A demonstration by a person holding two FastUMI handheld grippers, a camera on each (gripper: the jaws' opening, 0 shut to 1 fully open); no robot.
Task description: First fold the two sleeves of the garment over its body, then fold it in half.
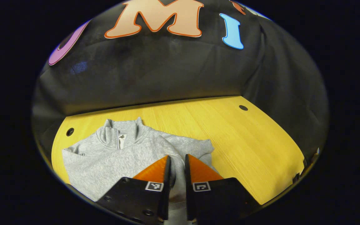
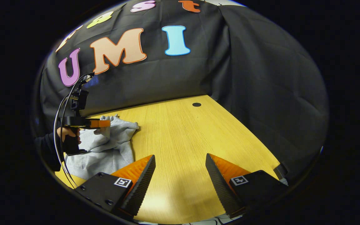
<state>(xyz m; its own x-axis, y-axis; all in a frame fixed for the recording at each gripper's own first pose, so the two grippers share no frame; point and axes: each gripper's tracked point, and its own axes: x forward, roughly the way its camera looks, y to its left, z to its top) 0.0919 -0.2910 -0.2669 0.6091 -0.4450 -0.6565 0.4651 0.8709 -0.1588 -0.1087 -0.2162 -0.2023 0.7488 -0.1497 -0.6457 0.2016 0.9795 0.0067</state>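
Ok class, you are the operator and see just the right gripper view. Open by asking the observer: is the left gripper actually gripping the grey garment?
Observer: In its own view the left gripper is nearly closed, and grey fabric of the garment sits bunched in the narrow gap.
Operator: Which way does the collar point?
Observer: The collar, with a short zip, lies at the garment's far edge, toward the booth wall.
Operator: Any landmark beside it?
Observer: A round hole in the table sits just beyond the shoulder, on the left of that view.
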